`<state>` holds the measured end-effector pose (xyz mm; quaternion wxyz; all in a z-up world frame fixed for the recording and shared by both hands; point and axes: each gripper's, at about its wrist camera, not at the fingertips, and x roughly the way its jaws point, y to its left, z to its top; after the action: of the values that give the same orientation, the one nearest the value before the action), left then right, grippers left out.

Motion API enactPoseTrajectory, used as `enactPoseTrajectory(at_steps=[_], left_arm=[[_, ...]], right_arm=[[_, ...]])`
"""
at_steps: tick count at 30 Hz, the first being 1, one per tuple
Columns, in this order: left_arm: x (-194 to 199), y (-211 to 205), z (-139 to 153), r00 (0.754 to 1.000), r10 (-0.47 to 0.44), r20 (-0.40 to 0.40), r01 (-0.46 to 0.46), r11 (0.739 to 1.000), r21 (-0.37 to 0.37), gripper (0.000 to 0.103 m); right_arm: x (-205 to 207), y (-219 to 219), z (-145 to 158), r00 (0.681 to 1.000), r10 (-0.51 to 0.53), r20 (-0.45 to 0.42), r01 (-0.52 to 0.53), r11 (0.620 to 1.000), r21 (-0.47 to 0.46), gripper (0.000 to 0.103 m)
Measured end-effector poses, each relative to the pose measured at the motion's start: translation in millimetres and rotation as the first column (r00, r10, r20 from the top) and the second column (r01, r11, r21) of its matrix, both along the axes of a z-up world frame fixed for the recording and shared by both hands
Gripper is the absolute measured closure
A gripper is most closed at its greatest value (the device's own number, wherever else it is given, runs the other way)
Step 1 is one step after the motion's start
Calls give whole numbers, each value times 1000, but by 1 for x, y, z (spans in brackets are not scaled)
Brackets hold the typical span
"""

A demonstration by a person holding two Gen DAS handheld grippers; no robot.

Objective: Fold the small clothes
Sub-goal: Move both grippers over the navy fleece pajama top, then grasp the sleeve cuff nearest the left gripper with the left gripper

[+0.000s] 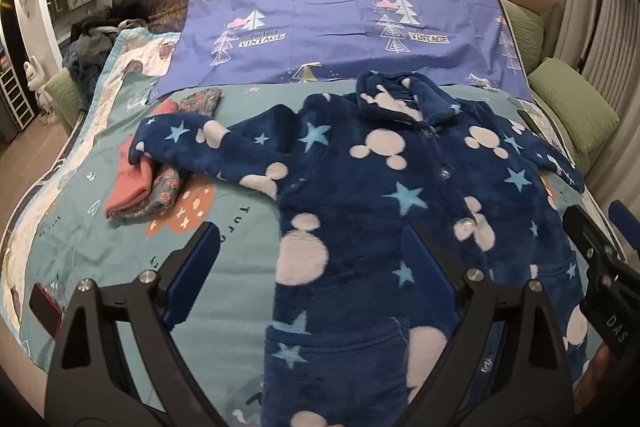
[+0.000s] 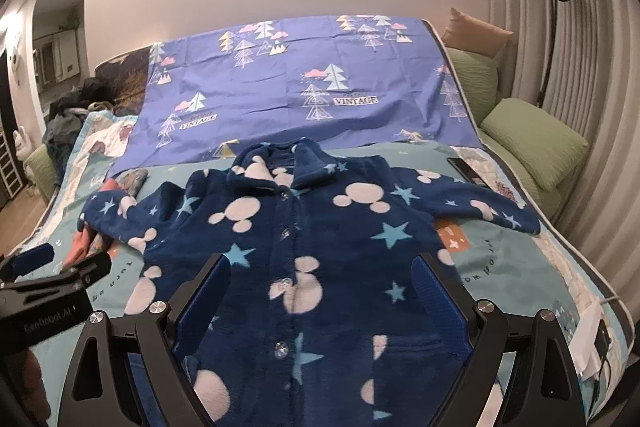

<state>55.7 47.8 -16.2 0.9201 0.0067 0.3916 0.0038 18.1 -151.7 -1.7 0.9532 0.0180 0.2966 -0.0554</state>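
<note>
A small navy fleece jacket [image 1: 360,195] with white mouse heads and blue stars lies flat and buttoned on the bed, collar away from me, sleeves spread. It also shows in the right wrist view [image 2: 320,235]. My left gripper [image 1: 312,239] is open and empty above the jacket's lower left part. My right gripper [image 2: 322,267] is open and empty above the jacket's middle. Each gripper shows at the edge of the other's view: the right gripper [image 1: 600,227] and the left gripper [image 2: 68,259]. The left sleeve end rests on a folded pile [image 1: 140,183].
The folded pile holds pink and floral clothes. A purple tree-print sheet [image 1: 340,15] covers the far bed. Green cushions [image 1: 572,107] line the right side. A dark heap of clothes [image 1: 96,35] lies far left. A phone [image 2: 464,167] and white charger [image 2: 588,339] lie on the right.
</note>
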Motion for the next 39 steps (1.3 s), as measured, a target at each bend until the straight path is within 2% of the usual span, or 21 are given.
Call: enactPoseTrajectory(at_steps=[9, 17, 27, 31, 35, 39], left_arm=[[25, 33, -19, 999, 47, -28, -49, 996, -77, 11], [48, 55, -45, 995, 61, -80, -68, 994, -85, 11], [84, 79, -65, 991, 100, -85, -106, 992, -67, 11], [97, 83, -70, 993, 89, -82, -95, 993, -76, 11], [117, 101, -76, 995, 84, -60, -91, 988, -128, 11], [142, 142, -87, 987, 152, -54, -160, 969, -188, 11]], right_arm=[[38, 31, -14, 996, 59, -68, -60, 998, -15, 10], [72, 54, -35, 988, 86, -130, -91, 995, -30, 10], [111, 68, -53, 979, 103, -176, -111, 993, -37, 10], [126, 70, -59, 975, 110, -191, -117, 993, -25, 10], [140, 65, -62, 973, 107, -202, -111, 994, -6, 10], [148, 58, -64, 976, 93, -197, -98, 995, -15, 10]])
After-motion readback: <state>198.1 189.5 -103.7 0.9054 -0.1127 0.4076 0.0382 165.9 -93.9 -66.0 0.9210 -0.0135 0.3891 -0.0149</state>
